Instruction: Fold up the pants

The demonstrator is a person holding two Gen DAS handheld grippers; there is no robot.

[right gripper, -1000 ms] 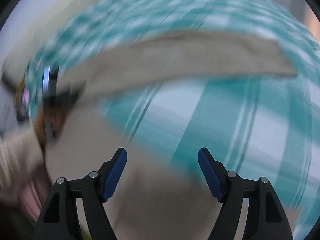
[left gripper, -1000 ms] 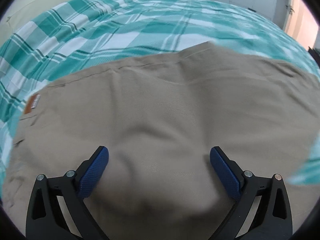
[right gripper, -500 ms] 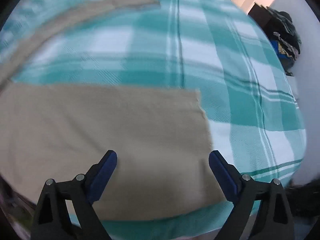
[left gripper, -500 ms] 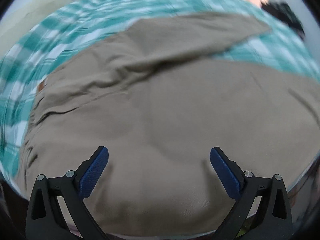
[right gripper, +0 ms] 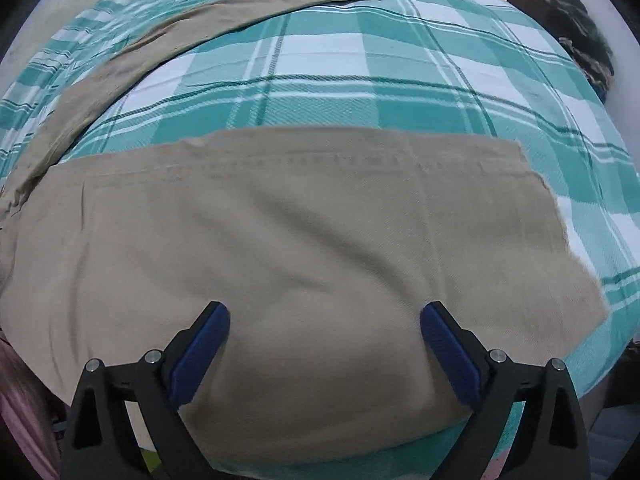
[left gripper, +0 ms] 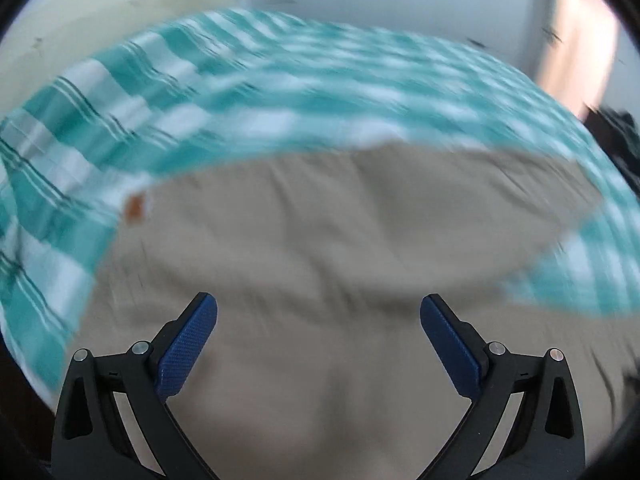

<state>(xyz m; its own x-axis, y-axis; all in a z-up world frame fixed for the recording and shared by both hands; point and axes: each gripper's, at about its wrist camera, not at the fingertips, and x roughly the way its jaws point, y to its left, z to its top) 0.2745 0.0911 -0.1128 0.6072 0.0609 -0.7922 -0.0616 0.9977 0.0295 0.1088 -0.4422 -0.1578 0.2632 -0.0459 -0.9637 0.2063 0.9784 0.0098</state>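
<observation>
Bedroom: teal plaid bedspread, wardrobe doors

A: L side?
B: Left black two-finger gripper w/ blue textured pads angled steeply down, jaws spread wide, nothing pinched btwn them. View's blurred.
A: R side?
B: Right black two-finger gripper w/ blue textured pads pointing nearly straight down, jaws opening, pads not pressing anything.

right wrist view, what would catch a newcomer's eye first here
The khaki pants spread across the near half of the teal plaid bedspread, one leg trailing off to the far left. The right gripper hangs over the near leg, jaws opening, clamping nothing.
</observation>
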